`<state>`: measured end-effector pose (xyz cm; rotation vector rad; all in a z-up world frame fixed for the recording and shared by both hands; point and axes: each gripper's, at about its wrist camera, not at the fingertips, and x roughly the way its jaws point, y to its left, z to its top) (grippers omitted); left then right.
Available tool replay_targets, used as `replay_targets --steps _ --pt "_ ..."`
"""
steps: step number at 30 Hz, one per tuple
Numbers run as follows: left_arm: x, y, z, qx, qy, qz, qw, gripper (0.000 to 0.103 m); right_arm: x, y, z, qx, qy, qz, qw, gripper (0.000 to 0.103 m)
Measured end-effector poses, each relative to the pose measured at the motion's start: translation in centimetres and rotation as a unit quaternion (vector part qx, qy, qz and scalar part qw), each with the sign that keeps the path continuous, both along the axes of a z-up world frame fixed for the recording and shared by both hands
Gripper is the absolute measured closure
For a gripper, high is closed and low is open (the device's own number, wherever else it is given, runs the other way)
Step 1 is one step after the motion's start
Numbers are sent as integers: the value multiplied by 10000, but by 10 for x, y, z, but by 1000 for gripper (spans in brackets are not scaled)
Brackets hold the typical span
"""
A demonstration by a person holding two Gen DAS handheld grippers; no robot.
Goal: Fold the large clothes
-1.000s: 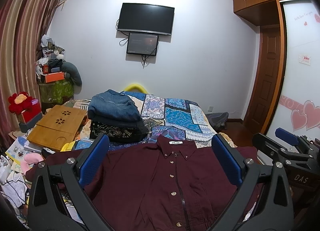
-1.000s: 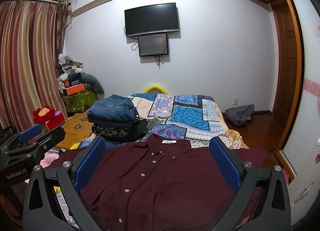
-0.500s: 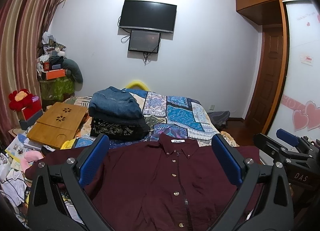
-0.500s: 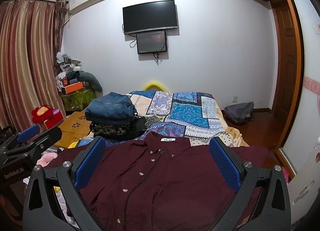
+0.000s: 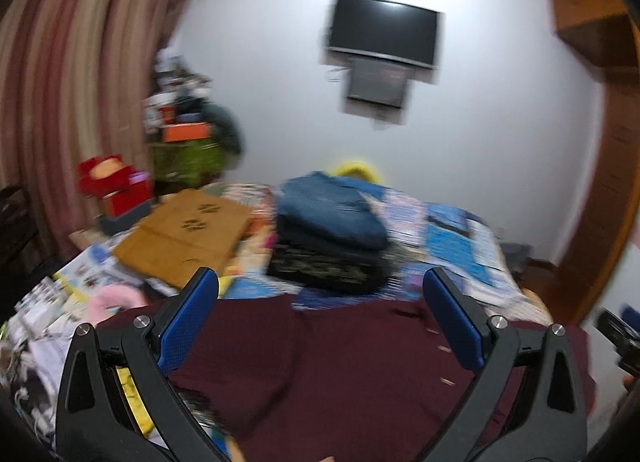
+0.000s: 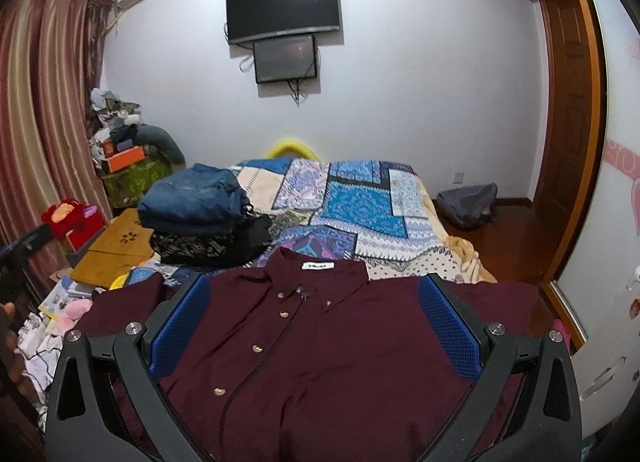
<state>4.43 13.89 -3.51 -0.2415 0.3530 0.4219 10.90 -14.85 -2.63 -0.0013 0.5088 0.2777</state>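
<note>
Maroon shirt (image 6: 328,346) lies flat on the near end of the bed (image 6: 360,202), front side up, with its collar toward the far wall and the button line running down the middle. A white label (image 6: 315,265) shows inside the collar, and the pale buttons look closed. One sleeve spreads to the left edge of the bed and the other to the right edge.

Right gripper (image 6: 314,326) hangs above the chest of the shirt with its jaws spread wide; the blue pads (image 6: 180,326) stand one on each side of the button line and hold nothing. Left gripper (image 5: 320,322) is over the left part of the same shirt (image 5: 352,374), also spread wide and with nothing between its pads (image 5: 188,322). The left wrist view is strongly blurred, so small details there cannot be read.

Beyond the collar, a stack of folded clothes (image 6: 204,218) sits on the patchwork bedcover (image 6: 360,202), with blue jeans (image 6: 192,198) on top and darker patterned pieces below. Left of the bed there is a wooden lap desk (image 6: 116,250), papers, and a red plush toy (image 6: 64,214). On the far wall hangs a dark television (image 6: 282,6) with a smaller screen (image 6: 286,58) just under it. A grey backpack (image 6: 466,202) rests on the floor near the wooden door (image 6: 568,102) at the right
</note>
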Motion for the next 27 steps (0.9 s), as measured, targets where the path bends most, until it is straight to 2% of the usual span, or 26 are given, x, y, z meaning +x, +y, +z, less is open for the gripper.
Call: replay_targets --steps 5,8,11,15,17,18,22,27 --pt "6 72 -30 -506 295 680 9960 0 21 1 -13 -63 299 -60 9995 0" --pt "5 127 -66 -1114 606 1163 9851 0 34 2 -20 -144 477 -91 9987 0" --pt "-1 176 -107 -1770 962 1558 9670 0 46 5 -31 -240 673 -123 9974 0" --pt "-15 226 -170 -2621 1339 1978 9350 2 61 12 -45 -283 970 -134 9948 0" --pt "-20 243 -201 -3056 1487 2088 9170 13 68 15 -51 -276 1115 -118 9933 0" --pt "-23 248 -211 -3219 1532 2089 9106 14 71 16 -54 -276 1171 -117 9927 0" --pt "-25 266 -258 -4017 1484 2009 8810 16 80 20 -62 -314 1363 -102 9901 0" --pt "-21 281 -300 -4651 1380 1959 8522 19 88 21 -73 -332 1543 -53 9874 0"
